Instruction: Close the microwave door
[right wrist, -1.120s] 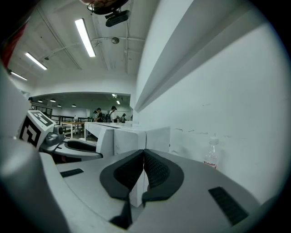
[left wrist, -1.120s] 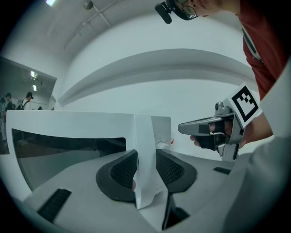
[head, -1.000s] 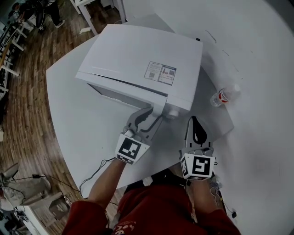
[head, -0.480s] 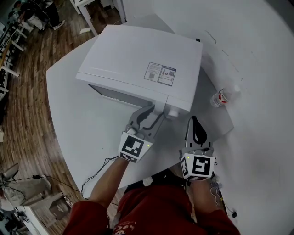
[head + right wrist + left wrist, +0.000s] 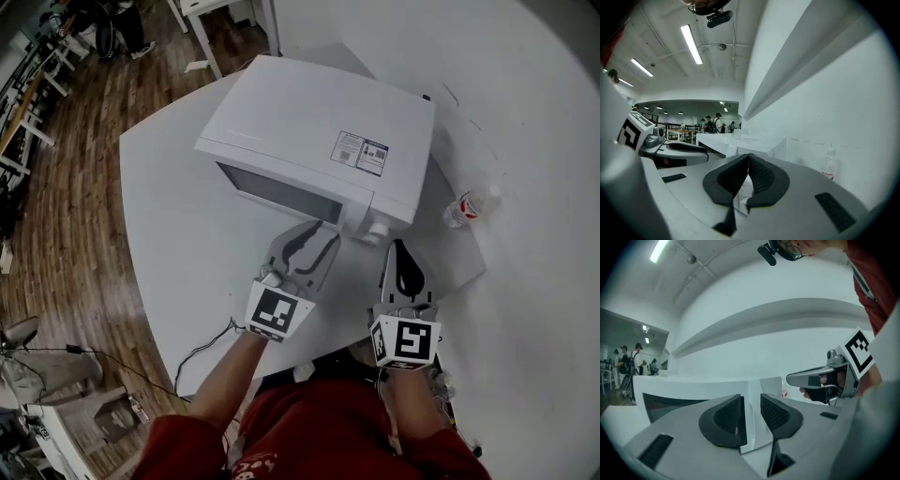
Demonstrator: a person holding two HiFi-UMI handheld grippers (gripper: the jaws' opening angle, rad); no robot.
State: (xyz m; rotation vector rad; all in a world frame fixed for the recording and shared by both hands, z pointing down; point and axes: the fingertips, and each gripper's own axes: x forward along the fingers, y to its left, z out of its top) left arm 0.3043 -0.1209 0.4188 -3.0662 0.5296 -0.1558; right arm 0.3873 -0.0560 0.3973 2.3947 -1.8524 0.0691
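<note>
One microwave (image 5: 319,131) sits mid-desk (image 5: 183,253), its door (image 5: 277,192) seemingly closed. Two tools at 6 o'clock: left tool (image 5: 319,232) gapes, empty; right tool (image 5: 399,246) pinched together, empty. One bottle (image 5: 469,206) at 3 o'clock.

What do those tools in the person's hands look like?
The left hand-held gripper and right hand-held gripper are grey shells with two curved jaws lined with black textured pads. A white cube with black square markers sits at each one's rear. The person wears a red top.
</note>
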